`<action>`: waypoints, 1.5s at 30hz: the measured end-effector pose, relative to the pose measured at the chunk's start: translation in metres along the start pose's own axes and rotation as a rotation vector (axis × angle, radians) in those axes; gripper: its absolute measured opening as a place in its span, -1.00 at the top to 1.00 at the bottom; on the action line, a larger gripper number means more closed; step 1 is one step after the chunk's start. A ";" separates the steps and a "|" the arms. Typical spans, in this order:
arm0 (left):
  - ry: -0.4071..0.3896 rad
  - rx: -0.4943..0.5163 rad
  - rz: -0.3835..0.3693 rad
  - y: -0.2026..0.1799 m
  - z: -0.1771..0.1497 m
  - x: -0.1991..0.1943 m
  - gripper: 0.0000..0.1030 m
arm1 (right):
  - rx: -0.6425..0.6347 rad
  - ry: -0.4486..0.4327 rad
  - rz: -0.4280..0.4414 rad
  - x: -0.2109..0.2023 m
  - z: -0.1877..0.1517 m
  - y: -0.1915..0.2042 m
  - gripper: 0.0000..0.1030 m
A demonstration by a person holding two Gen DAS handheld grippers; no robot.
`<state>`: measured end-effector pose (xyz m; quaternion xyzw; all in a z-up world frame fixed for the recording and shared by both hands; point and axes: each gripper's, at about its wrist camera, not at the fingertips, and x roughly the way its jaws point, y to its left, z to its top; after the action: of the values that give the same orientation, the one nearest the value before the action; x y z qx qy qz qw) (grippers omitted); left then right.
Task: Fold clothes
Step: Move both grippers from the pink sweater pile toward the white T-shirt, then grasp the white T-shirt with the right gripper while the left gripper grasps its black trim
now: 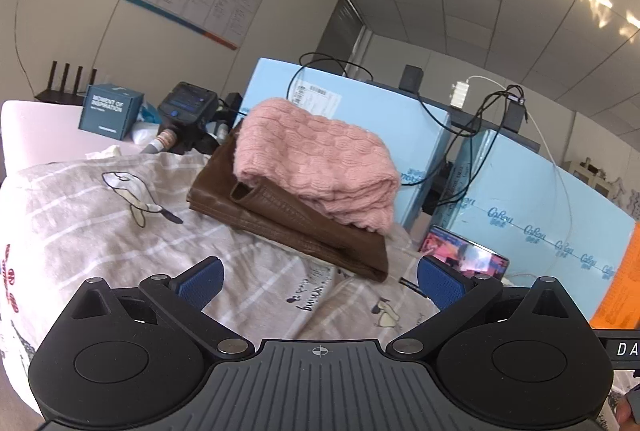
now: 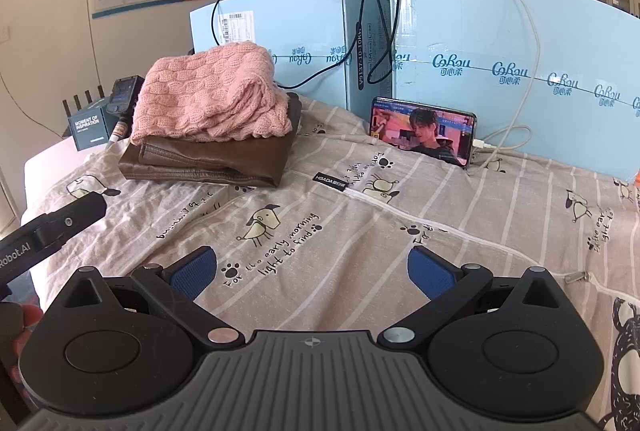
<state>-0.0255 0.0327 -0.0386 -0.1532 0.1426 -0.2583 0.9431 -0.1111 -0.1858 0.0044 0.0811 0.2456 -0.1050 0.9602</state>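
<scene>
Neatly folded: knobbly pink knit (image 2: 208, 95) atop smooth brown leather (image 2: 208, 161).

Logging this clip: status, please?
Left tool open, empty. Right tool open, empty. Pink sweater folded atop brown garment. Nothing in the way.
</scene>
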 end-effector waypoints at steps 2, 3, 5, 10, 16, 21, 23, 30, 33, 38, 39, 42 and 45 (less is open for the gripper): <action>0.006 0.007 -0.047 -0.010 -0.004 0.003 -1.00 | 0.024 -0.019 -0.015 -0.014 -0.006 -0.013 -1.00; 0.012 0.015 -0.073 -0.016 -0.006 0.005 -1.00 | 0.036 -0.030 -0.028 -0.021 -0.009 -0.021 -1.00; 0.029 0.028 -0.127 -0.030 -0.008 0.009 -1.00 | 0.059 -0.052 -0.054 -0.035 -0.015 -0.035 -1.00; 0.011 0.099 -0.259 -0.079 -0.017 0.015 -1.00 | 0.125 -0.125 -0.168 -0.069 -0.028 -0.085 -1.00; 0.037 0.162 -0.454 -0.149 -0.030 0.031 -1.00 | 0.200 -0.168 -0.294 -0.099 -0.048 -0.145 -1.00; 0.068 0.206 -0.624 -0.209 -0.042 0.047 -1.00 | 0.245 -0.206 -0.406 -0.126 -0.066 -0.196 -1.00; 0.100 0.193 -0.694 -0.235 -0.047 0.055 -1.00 | 0.283 -0.231 -0.474 -0.140 -0.070 -0.222 -1.00; 0.379 0.069 -0.976 -0.336 -0.071 0.104 -1.00 | 0.522 -0.333 -0.723 -0.202 -0.078 -0.322 -1.00; 0.599 -0.026 -1.055 -0.384 -0.090 0.131 -1.00 | 0.630 -0.339 -0.783 -0.219 -0.084 -0.375 -1.00; 0.906 -0.109 -1.089 -0.456 -0.136 0.166 -1.00 | 0.787 -0.356 -0.769 -0.247 -0.092 -0.458 -1.00; 0.934 -0.133 -1.085 -0.466 -0.144 0.171 -1.00 | 0.836 -0.367 -0.753 -0.251 -0.094 -0.474 -1.00; 0.976 -0.164 -1.051 -0.491 -0.168 0.183 -1.00 | 0.919 -0.364 -0.719 -0.255 -0.099 -0.514 -1.00; 1.003 -0.186 -1.017 -0.509 -0.185 0.195 -1.00 | 0.952 -0.352 -0.727 -0.250 -0.101 -0.542 -1.00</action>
<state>-0.1548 -0.5280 -0.0598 -0.1433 0.4907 -0.6917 0.5101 -0.5027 -0.6474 -0.0173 0.3930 0.0221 -0.5348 0.7477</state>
